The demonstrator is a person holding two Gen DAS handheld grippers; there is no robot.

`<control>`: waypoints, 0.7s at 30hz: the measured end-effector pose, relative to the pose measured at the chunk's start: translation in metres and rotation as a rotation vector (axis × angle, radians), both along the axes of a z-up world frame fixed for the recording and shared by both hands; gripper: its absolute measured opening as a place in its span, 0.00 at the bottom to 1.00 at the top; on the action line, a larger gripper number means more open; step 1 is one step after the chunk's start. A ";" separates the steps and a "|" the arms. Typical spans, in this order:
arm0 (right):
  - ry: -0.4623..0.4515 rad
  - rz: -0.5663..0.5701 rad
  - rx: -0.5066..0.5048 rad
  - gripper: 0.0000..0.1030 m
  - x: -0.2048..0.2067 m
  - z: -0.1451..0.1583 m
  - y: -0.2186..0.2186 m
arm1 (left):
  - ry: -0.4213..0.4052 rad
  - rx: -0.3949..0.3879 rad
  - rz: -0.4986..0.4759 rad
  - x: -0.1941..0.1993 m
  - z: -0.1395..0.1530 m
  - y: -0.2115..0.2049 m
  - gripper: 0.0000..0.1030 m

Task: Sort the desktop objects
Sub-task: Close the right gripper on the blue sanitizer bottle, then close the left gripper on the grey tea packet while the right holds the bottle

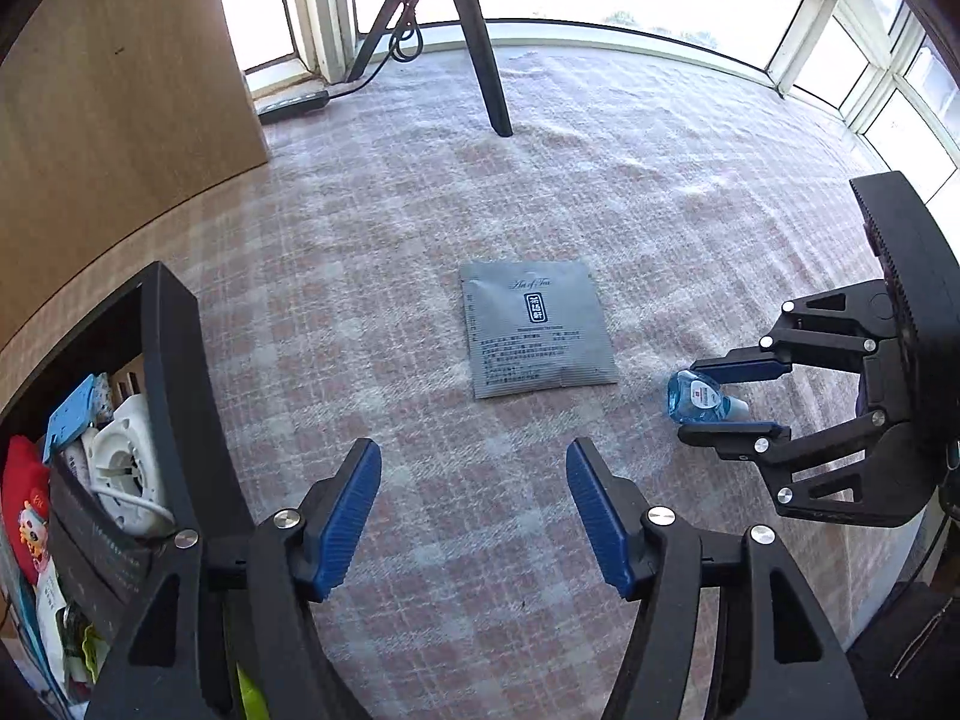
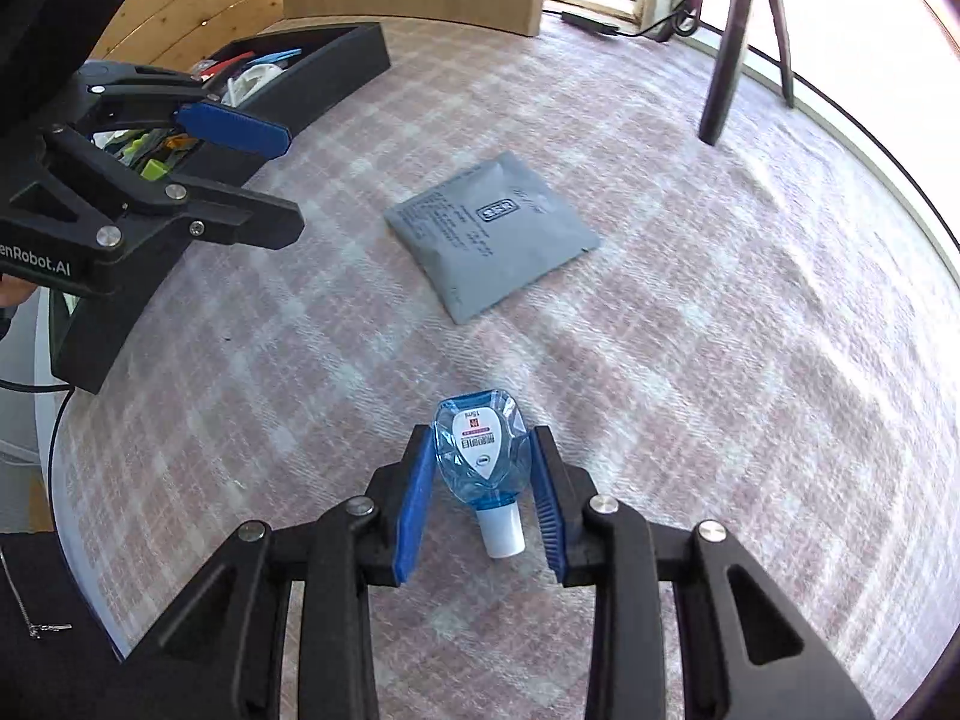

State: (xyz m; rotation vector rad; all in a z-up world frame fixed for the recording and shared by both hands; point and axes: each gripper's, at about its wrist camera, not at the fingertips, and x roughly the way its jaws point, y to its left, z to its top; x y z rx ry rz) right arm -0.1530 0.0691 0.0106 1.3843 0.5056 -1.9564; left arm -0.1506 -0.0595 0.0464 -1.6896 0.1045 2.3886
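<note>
A small blue eye-drop bottle (image 2: 480, 450) with a white cap lies on the checked tablecloth, and my right gripper (image 2: 483, 438) is shut on it, a blue pad pressing each side. The left wrist view shows the same bottle (image 1: 699, 399) inside the right gripper (image 1: 690, 402) at the right. A flat grey tea sachet (image 1: 537, 330) lies on the cloth a short way ahead of my left gripper (image 1: 473, 450), which is open with nothing between its pads. From the right wrist, the left gripper (image 2: 288, 180) hovers left of the sachet (image 2: 489, 234).
A black organiser tray (image 1: 174, 372) holding several small items stands at the left, also seen as the tray (image 2: 336, 60). A wooden panel (image 1: 120, 90) rises behind it. A tripod leg (image 1: 480, 48) stands on the cloth at the back. A black power strip (image 1: 294, 105) lies by the window.
</note>
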 end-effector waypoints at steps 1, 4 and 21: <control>0.002 -0.038 0.006 0.30 -0.005 0.000 0.007 | -0.015 -0.006 -0.008 -0.009 -0.006 0.009 0.62; 0.015 -0.131 0.015 0.30 -0.017 0.001 0.022 | -0.051 -0.012 -0.019 -0.031 -0.019 0.032 0.64; 0.030 -0.213 -0.028 0.41 -0.058 0.014 -0.005 | -0.024 -0.068 0.087 -0.053 -0.038 0.044 0.84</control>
